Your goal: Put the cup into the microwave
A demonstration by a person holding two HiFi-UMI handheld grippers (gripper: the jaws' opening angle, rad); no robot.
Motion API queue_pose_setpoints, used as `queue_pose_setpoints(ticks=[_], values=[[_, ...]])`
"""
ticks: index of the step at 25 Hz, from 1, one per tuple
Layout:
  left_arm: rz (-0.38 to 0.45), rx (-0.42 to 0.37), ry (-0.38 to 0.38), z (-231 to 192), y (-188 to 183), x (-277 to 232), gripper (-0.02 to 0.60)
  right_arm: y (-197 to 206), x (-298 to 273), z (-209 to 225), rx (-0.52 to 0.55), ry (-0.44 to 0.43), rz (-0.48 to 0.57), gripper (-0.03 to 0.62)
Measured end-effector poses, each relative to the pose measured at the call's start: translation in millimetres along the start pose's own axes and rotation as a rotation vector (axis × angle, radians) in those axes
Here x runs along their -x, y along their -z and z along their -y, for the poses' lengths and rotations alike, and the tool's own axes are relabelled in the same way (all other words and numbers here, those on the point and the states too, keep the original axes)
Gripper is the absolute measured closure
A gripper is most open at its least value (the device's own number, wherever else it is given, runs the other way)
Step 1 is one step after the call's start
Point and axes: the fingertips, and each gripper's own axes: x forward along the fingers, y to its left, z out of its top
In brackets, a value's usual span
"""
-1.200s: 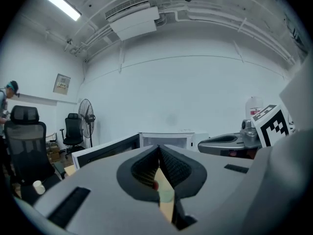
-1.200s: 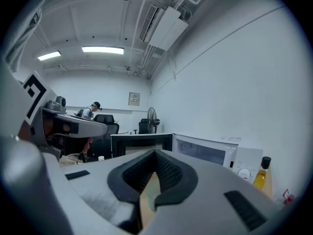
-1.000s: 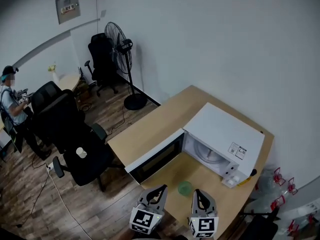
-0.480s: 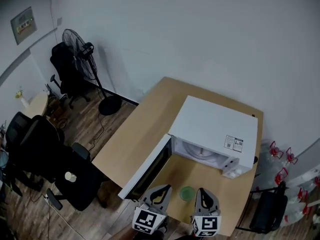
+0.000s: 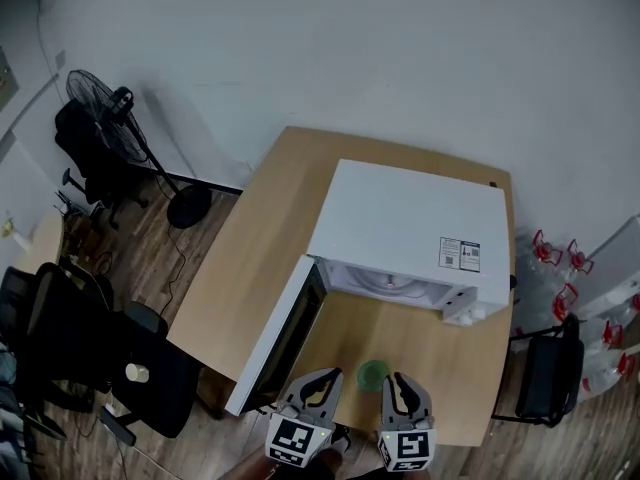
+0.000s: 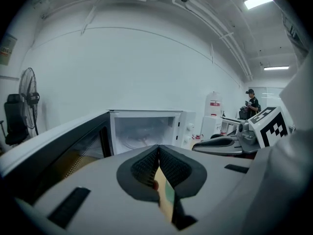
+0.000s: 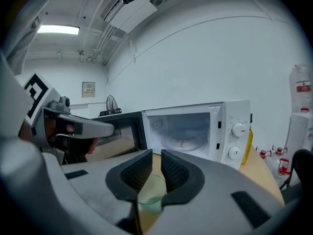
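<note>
A translucent green cup [image 5: 373, 374] stands on the wooden table [image 5: 270, 198], in front of the white microwave [image 5: 410, 228]. The microwave's door [image 5: 275, 338] hangs open to the left, so the cavity and glass turntable [image 7: 182, 142] show. My left gripper [image 5: 318, 388] is just left of the cup and my right gripper [image 5: 402, 393] just right of it, neither touching it. The left gripper [image 6: 157, 148] is shut and empty, pointing at the cavity. The right gripper [image 7: 156, 153] is also shut on nothing, and the cup [image 7: 151, 195] shows low behind its pads.
Black office chairs [image 5: 100, 348] and a standing fan [image 5: 100, 108] are on the wood floor at the left. At the table's right are a black chair [image 5: 545, 368] and water bottles [image 5: 560, 258]. A yellow object [image 7: 249, 141] stands beside the microwave. A person [image 6: 252, 99] stands far off.
The head view has swung, bringing the microwave toward the middle of the picture. Both grippers stay at the bottom edge on either side of the cup, which has not moved on the table.
</note>
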Motion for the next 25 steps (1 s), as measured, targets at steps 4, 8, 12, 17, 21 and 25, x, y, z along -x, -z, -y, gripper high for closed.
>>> queue_pose_setpoints(ticks=[4,8,12,17,21,25], values=[[-0.029,0.000,0.020,-3,14,-5,0.558,24,-9,-15,-0.012,-0.020,-0.046,0.394],[-0.049,0.015,0.028,-8,26,-6,0.558,44,-20,-23,0.005,-0.019,-0.082,0.281],[-0.068,0.024,0.033,-12,36,-7,0.558,62,-29,-22,0.005,0.007,-0.120,0.238],[-0.087,0.037,0.034,-14,49,-9,0.558,82,-38,-20,0.007,0.014,-0.159,0.235],[-0.109,0.043,0.037,-14,60,-12,0.558,92,-44,-19,0.007,0.018,-0.176,0.235],[-0.125,0.047,0.040,-13,67,-14,0.558,98,-48,-19,0.007,0.016,-0.178,0.237]])
